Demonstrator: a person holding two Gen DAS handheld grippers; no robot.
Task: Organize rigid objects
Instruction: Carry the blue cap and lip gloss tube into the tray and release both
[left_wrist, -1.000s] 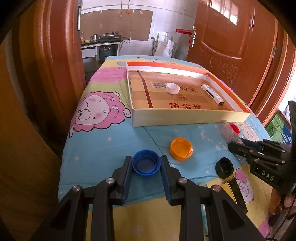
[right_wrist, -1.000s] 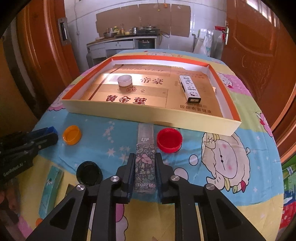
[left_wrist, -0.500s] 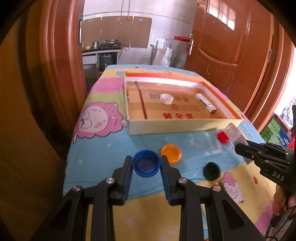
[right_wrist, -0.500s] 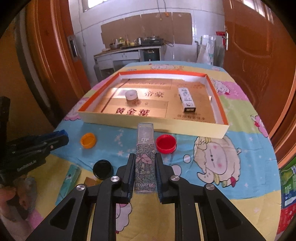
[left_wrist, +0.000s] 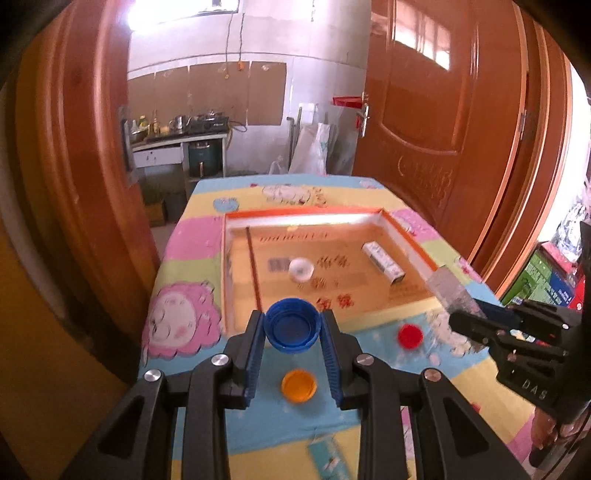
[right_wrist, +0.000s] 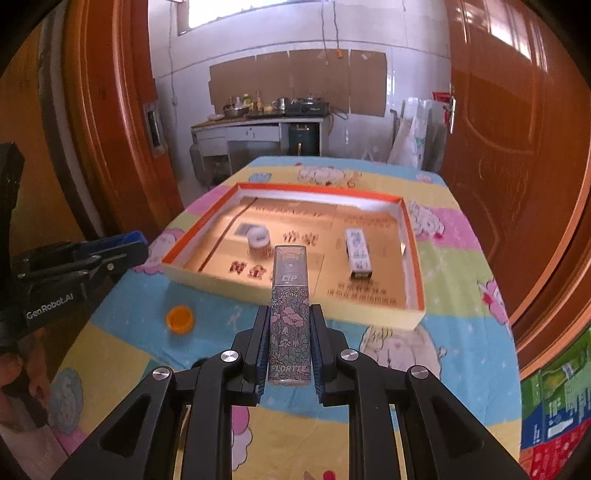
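- Left tool grips a blue cap, lifted above the surface.
- Right tool clamps a floral lip box.
- Tray already holds a white cap and a small box.
- Orange cap and red cap remain outside.

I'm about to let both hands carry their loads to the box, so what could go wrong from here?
The blue cap is pinched only at its round rim by the left gripper; it may twist or pop out. The lip-gloss box sticks far past the right gripper and could catch the cardboard tray's near wall. Both grippers are close together and may collide over the tray.
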